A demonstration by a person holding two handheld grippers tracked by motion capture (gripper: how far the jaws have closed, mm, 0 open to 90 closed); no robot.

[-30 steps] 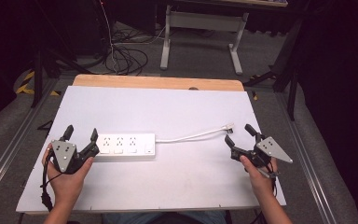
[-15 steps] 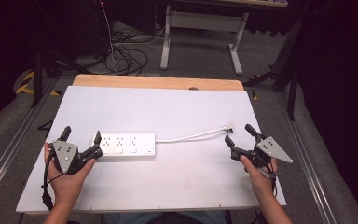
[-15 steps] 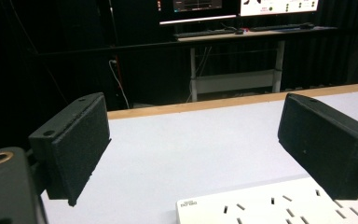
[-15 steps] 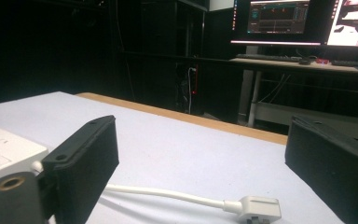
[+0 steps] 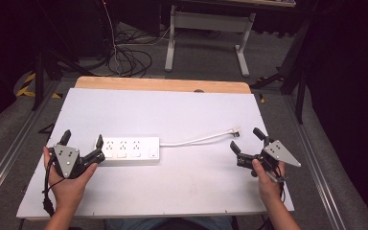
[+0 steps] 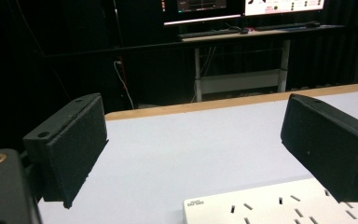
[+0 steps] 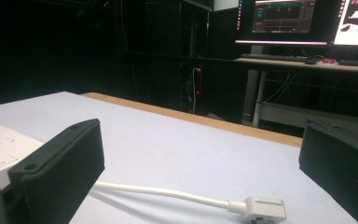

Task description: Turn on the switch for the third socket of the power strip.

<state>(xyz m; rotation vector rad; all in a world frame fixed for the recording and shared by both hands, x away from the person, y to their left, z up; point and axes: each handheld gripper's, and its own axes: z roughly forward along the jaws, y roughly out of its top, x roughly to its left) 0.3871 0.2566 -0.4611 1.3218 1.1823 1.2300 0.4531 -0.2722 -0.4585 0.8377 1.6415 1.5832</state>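
Note:
A white power strip [image 5: 129,149] lies on the white tabletop [image 5: 172,110], left of centre. Its white cable [image 5: 196,140] runs right to a plug [image 5: 235,129]. My left gripper [image 5: 83,139] is open at the strip's left end, and its jaws have just been opening with nothing pressed between them. In the left gripper view the strip [image 6: 270,205] lies low between the jaws, nearer the right one. My right gripper [image 5: 245,139] is open just below the plug; its jaws have just been opening and hold nothing. The right gripper view shows the plug [image 7: 261,210] and cable [image 7: 158,191] on the table ahead.
A wooden strip [image 5: 163,85] edges the table's far side. Beyond it stand a white desk frame [image 5: 206,28] and loose floor cables [image 5: 129,57]. Lit monitors [image 7: 284,18] sit on a desk farther back. Metal rails run along both sides of the table.
The left gripper's jaws stand a little wider apart than a second ago. Both hands, the strip and the plug stay where they were.

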